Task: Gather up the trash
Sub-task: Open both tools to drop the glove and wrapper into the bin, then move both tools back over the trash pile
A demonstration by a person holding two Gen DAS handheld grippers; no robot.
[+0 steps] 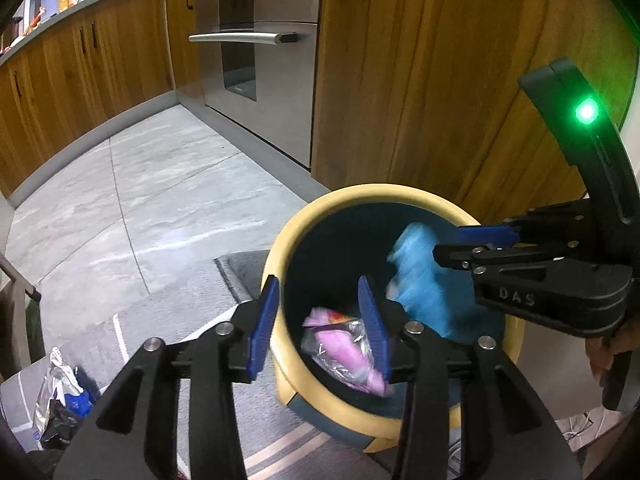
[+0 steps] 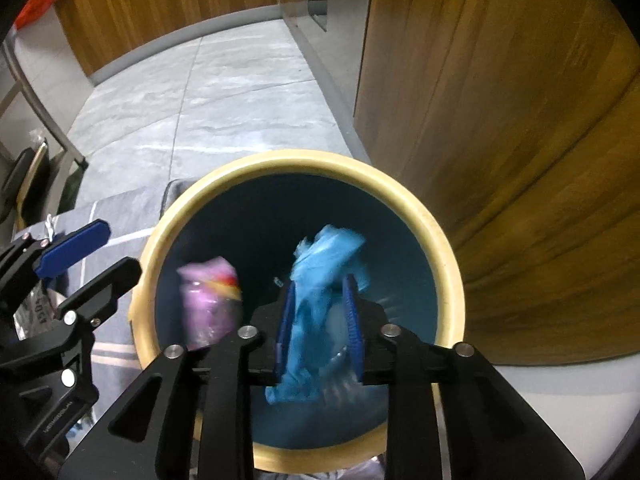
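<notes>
A round bin with a cream-yellow rim point(image 1: 384, 192) point(image 2: 304, 158) and a dark blue inside stands on the floor by a wooden cabinet. My left gripper point(image 1: 320, 324) point(image 2: 100, 258) hangs open over the bin's left rim. Just past its fingers a pink and clear wrapper point(image 1: 344, 344) point(image 2: 208, 300) shows blurred inside the bin, free of the pads. Over the bin's mouth my right gripper point(image 2: 320, 328) point(image 1: 448, 246) points down. A crumpled blue plastic bag point(image 2: 320, 280) point(image 1: 420, 280), smeared with motion, sits loosely between its parted blue pads.
A tall wooden cabinet point(image 1: 440, 80) rises behind the bin, with a steel oven point(image 1: 256, 60) to its left. The grey tiled floor point(image 1: 160, 184) runs leftward. A striped grey rug point(image 1: 192, 292) lies under the bin. More foil and plastic litter point(image 1: 60, 392) lies at lower left. A hand point(image 1: 600, 356) holds the right gripper.
</notes>
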